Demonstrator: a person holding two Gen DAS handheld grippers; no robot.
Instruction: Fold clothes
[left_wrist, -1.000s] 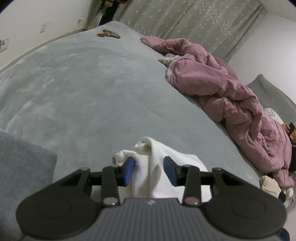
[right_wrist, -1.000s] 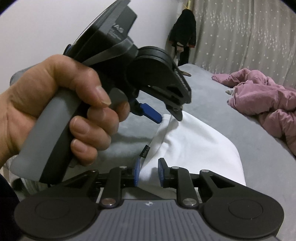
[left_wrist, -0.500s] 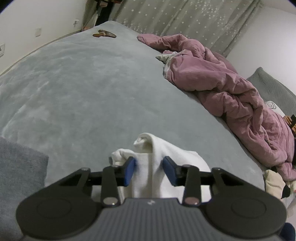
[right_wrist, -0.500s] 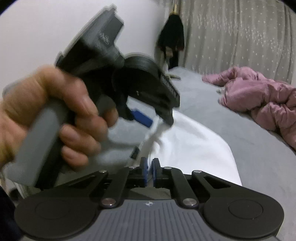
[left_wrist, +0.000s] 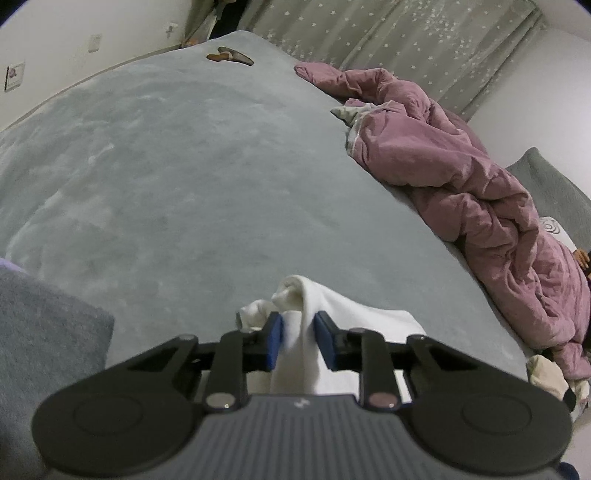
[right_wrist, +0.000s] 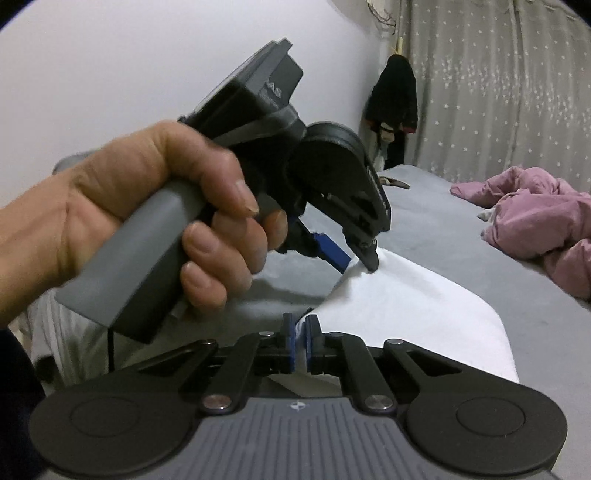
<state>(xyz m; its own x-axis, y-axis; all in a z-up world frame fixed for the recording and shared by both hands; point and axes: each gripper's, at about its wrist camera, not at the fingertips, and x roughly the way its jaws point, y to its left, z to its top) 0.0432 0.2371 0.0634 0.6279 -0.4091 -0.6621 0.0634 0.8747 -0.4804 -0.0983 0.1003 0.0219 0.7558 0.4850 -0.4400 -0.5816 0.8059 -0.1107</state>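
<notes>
- As its jaws had just been closing, the left gripper (left_wrist: 298, 341) pinched a raised ridge of the white garment (left_wrist: 373, 326) between its blue pads.
- The right gripper (right_wrist: 300, 341) had its jaws nearly pressed together, clamped on the garment's near edge.
- Ahead of both, the garment lay on the grey bed cover (left_wrist: 184, 177).
- Left of the right jaws, a hand (right_wrist: 147, 218) held the other gripper's handle.
- Far right of the jaws lay a crumpled pink quilt (left_wrist: 461, 177).
</notes>
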